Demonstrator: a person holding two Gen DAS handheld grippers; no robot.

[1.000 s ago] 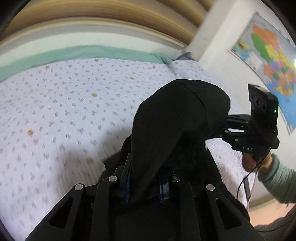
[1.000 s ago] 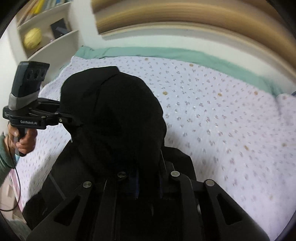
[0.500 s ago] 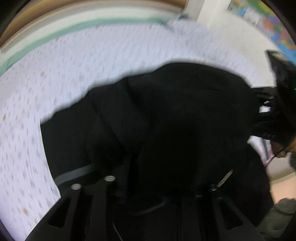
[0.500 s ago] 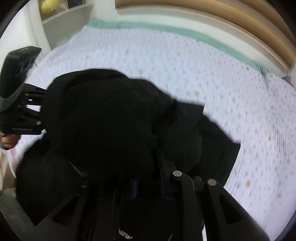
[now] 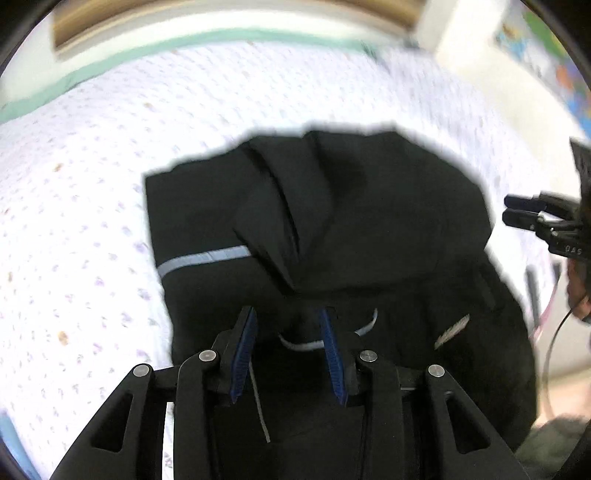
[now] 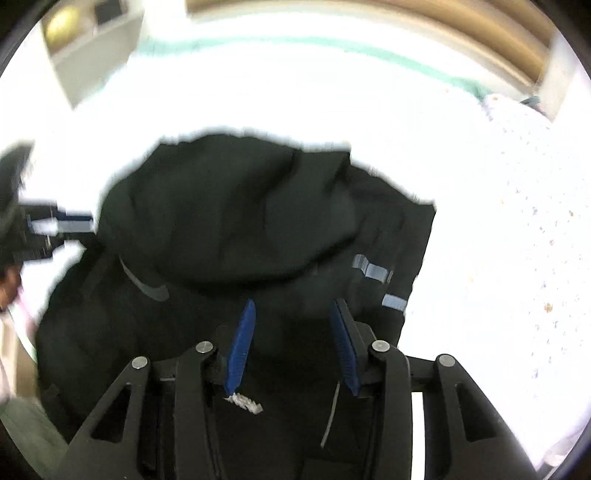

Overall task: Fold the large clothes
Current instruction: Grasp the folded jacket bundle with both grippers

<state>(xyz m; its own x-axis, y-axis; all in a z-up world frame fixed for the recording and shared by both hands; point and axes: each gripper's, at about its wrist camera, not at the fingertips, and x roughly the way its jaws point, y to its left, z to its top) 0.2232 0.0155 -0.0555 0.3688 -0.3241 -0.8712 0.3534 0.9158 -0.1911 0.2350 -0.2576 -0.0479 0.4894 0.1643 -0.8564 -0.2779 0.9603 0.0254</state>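
A large black garment with grey reflective stripes lies bunched on the bed, its upper part folded over the lower. My left gripper is open just above its near edge, blue pads apart and empty. In the right wrist view the same garment fills the centre. My right gripper is open over it, holding nothing. The right gripper also shows at the right edge of the left wrist view; the left one shows at the left edge of the right wrist view.
The bed has a white sheet with small purple dots and a green band at the far side. A map hangs on the right wall. A shelf stands at the far left.
Both grippers held the garment up a second ago. They swung it down onto the bed and let go. Both now stand open above it.
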